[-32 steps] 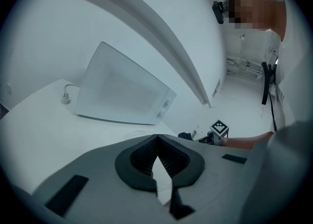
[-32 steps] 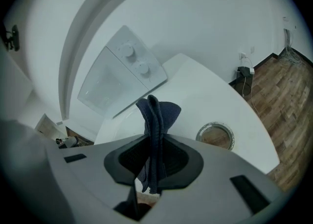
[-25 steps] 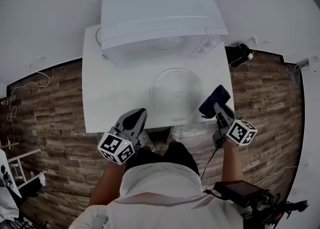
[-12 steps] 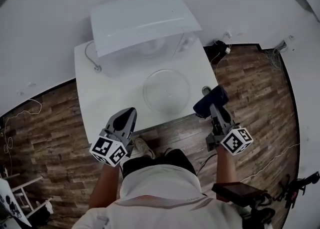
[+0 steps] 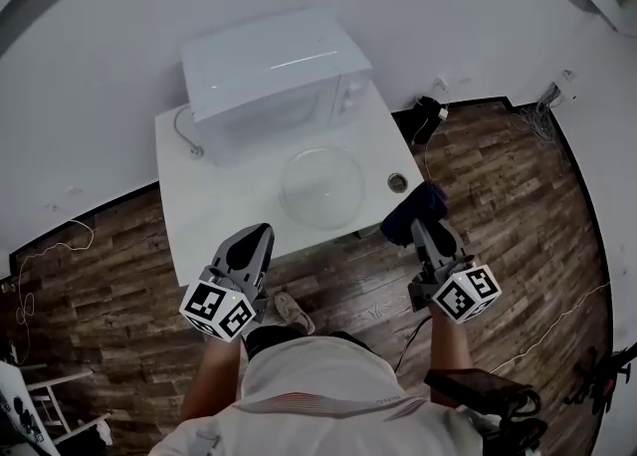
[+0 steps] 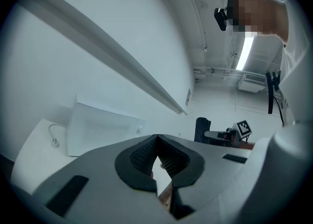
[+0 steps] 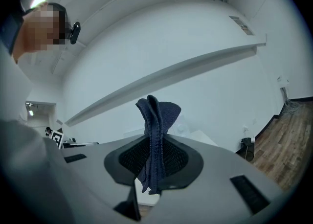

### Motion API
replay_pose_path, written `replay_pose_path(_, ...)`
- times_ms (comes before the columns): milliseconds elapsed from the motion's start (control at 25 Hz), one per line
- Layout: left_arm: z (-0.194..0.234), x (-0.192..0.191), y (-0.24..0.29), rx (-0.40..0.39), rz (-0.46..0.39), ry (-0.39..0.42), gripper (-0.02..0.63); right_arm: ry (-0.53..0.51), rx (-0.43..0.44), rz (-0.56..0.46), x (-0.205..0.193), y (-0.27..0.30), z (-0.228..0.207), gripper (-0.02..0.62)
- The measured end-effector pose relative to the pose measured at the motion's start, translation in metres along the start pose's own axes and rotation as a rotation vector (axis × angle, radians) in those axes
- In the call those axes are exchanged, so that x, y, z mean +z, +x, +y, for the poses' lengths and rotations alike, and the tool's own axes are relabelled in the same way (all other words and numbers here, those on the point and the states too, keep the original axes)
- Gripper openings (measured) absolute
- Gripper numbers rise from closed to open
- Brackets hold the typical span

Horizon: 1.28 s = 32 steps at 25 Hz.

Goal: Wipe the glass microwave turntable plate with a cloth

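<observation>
Pinches cloth (image 5: 414, 207) in right gripper (image 5: 425, 225) jaws off worktop's (image 5: 219, 210) near right corner, plate (image 5: 320, 185) flat ahead-left; holds left gripper (image 5: 256, 237) jaws pressed together, empty.

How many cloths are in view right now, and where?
1. The dark blue cloth is pinched in the right gripper, near the table's front right corner. The left gripper holds none; no other shows.
</observation>
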<state>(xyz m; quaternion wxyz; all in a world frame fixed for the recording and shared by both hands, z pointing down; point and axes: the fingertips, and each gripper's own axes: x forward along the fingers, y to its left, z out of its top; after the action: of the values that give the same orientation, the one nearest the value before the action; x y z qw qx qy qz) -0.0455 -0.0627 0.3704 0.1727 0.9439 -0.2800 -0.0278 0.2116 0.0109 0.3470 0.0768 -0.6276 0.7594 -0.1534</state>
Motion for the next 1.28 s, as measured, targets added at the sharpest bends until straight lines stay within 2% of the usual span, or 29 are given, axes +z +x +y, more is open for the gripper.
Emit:
replay_pose_path(160,-0.039,0.009,-0.014,-0.025,-0.017,0.028,0.009,-0.068,0.019,-0.024,0.008,-0.042,0.020,0.063)
replay_pose_path(400,-0.105,0.005,-0.047,-0.048,-0.020,0.057,0.009,-0.089,0.025,-0.056,0.018,-0.119,0.044,0.064)
replay_pose_path(600,-0.145,0.003,-0.078,-0.032,-0.009,0.219,0.011,-0.097,0.024,-0.073,0.015,-0.173,0.061,0.063)
replay_pose_path(680,-0.156,0.012,-0.091,-0.032,-0.018,0.241,0.011,-0.102,0.028,-0.082,0.015,-0.186,0.069,0.063)
replay_pose_path(800,-0.158,0.023,-0.107,-0.031,-0.035,0.241,0.009,-0.125,0.030,-0.095,0.018,-0.191,0.082,0.063)
replay_pose_path(1040,-0.154,0.021,-0.122,-0.062,-0.063,0.183,0.009,-0.161,0.006,-0.095,0.020,-0.197,0.103,0.063)
replay_pose_path(1280,-0.141,0.039,-0.145,-0.084,-0.065,0.200,0.009,-0.186,-0.012,-0.099,0.027,-0.185,0.136,0.063)
